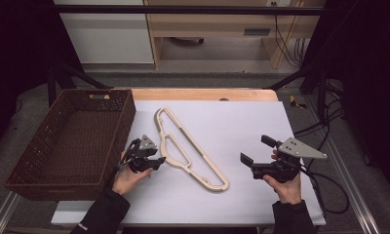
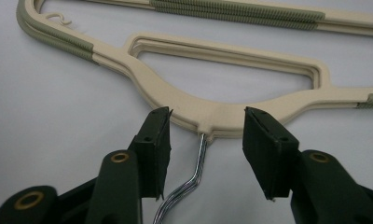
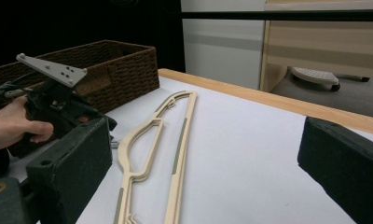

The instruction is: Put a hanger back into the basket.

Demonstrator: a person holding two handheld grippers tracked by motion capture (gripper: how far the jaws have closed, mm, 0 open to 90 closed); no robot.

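- Hangers (image 1: 190, 148) — what looks like a small stack of cream plastic ones, nested flat on the white bench (image 1: 251, 126) — lie just ahead of the left gripper (image 1: 151, 161), with their wire hook (image 2: 194, 175) running back between its jaws.
- Left gripper: jaws apart, one on either side of the hook's root, pads not pressing on anything; the neck of the hangers sits right at the tips.
- Right gripper (image 1: 256, 156): jaws wide apart and holding nothing, well off to the far side of the hangers from the left one.
- Handling, as I judge it: light and fairly stiff, but long and thin, so the ends will likely swing or sag if the stack is taken at one point.
- Plastic looks smooth and probably slippery; the ribbed greenish strips (image 2: 236, 9) on the arms should give more friction.
- Best hold, I think: the thick neck where the hook enters, directly in front of the left gripper's tips — central, so the load balances.
- The thin wire hook may slide or twist between the pads, and nested hangers could part if only one is pinched.
- Wicker basket (image 1: 32, 161) stands just beside the left gripper, on the side away from the hangers.
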